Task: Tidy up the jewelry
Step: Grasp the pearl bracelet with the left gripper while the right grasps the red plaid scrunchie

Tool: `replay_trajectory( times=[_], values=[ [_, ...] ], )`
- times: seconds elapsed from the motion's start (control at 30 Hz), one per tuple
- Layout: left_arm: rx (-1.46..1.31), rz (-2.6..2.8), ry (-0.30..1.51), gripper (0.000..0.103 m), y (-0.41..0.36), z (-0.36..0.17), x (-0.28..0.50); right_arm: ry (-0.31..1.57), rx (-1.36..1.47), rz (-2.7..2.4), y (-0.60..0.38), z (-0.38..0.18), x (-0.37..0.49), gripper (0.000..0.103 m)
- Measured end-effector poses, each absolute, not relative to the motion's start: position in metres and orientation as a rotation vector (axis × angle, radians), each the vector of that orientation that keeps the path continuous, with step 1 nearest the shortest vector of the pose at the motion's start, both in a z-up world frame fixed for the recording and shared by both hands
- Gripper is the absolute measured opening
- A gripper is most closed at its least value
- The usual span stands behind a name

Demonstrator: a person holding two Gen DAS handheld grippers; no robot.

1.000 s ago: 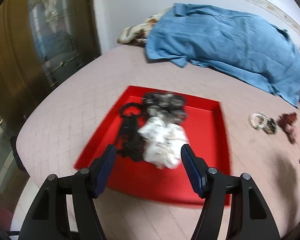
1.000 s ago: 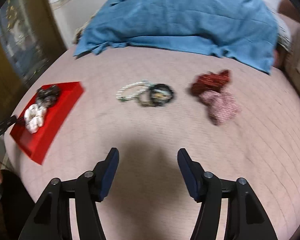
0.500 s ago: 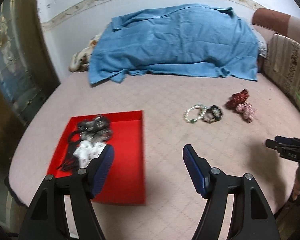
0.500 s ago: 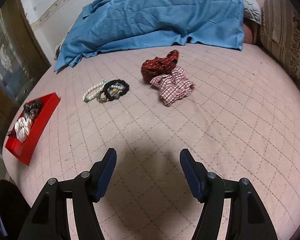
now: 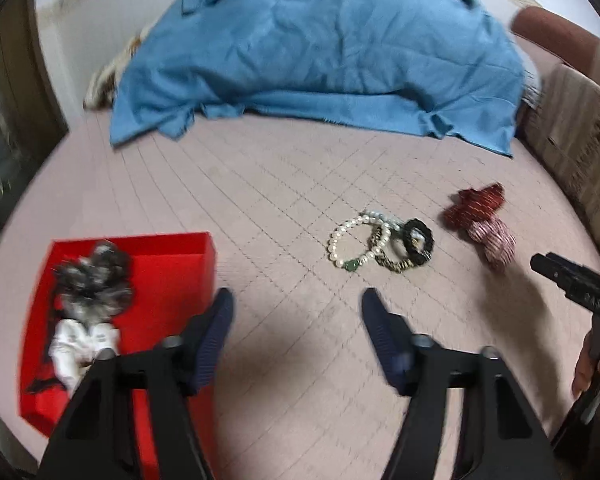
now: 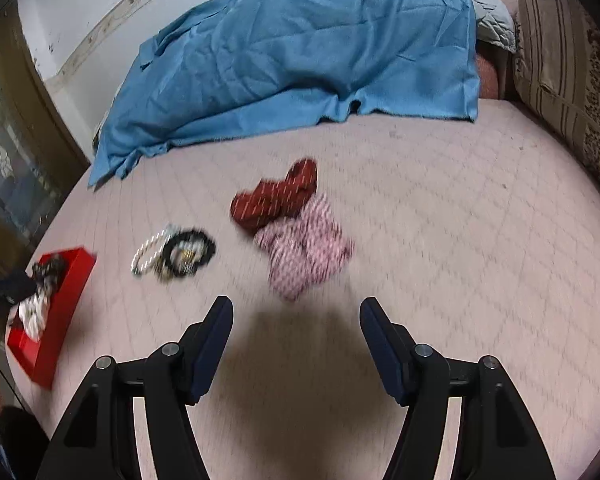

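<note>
A red tray (image 5: pixel 172 268) (image 6: pixel 70 292) lies on the pink bed and holds a grey scrunchie (image 5: pixel 94 276), a white scrunchie (image 5: pixel 80 344) and a black item. A pearl bracelet (image 5: pixel 342 248) (image 6: pixel 150 254), a gold-brown bracelet (image 5: pixel 384 258) and a black bracelet (image 5: pixel 420 240) (image 6: pixel 192 252) lie together mid-bed. A dark red scrunchie (image 5: pixel 474 204) (image 6: pixel 276 198) and a pink checked scrunchie (image 5: pixel 496 240) (image 6: pixel 304 256) lie to their right. My left gripper (image 5: pixel 296 316) is open and empty beside the tray. My right gripper (image 6: pixel 296 320) is open and empty just short of the pink scrunchie.
A blue blanket (image 5: pixel 320 52) (image 6: pixel 292 52) covers the far end of the bed. Striped cushions (image 6: pixel 568 68) stand at the right. A dark glass-fronted cabinet (image 6: pixel 8 152) is at the left. The right gripper's body (image 5: pixel 580 284) shows at the left view's right edge.
My left gripper has swung right from over the tray toward the bracelets. My right gripper has moved forward and right, closer to the two scrunchies. Both stayed open.
</note>
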State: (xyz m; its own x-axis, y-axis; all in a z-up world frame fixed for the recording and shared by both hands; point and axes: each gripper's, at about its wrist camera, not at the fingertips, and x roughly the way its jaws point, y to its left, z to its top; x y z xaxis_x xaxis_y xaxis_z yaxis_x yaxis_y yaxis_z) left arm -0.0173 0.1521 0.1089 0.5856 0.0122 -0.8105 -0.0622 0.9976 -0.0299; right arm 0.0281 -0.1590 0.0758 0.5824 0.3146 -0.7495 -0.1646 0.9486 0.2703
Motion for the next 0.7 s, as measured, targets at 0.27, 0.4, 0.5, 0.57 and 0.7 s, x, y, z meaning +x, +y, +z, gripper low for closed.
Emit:
replay_trajectory(
  times=[0.27,0.4,0.5,0.57,0.7],
  values=[
    [-0.167,0.031,1.040,0.042,0.142,0.061,0.058,0.963,0.217,0.325,-0.159,0.045,0.067,0.070],
    [-0.127,0.026,1.069,0.042,0.131,0.041,0.083,0.976,0.230,0.339,-0.161,0.037,0.077,0.070],
    [-0.122,0.023,1.090,0.042,0.128,0.030,0.091,0.961,0.216,0.355,-0.156,0.038,0.081,0.070],
    [-0.098,0.026,1.076,0.042,0.124,0.029,0.093,0.957,0.204,0.364,-0.152,0.037,0.084,0.070],
    [-0.089,0.035,1.073,0.040,0.122,0.028,0.095,0.965,0.183,0.364,-0.144,0.030,0.091,0.070]
  ],
)
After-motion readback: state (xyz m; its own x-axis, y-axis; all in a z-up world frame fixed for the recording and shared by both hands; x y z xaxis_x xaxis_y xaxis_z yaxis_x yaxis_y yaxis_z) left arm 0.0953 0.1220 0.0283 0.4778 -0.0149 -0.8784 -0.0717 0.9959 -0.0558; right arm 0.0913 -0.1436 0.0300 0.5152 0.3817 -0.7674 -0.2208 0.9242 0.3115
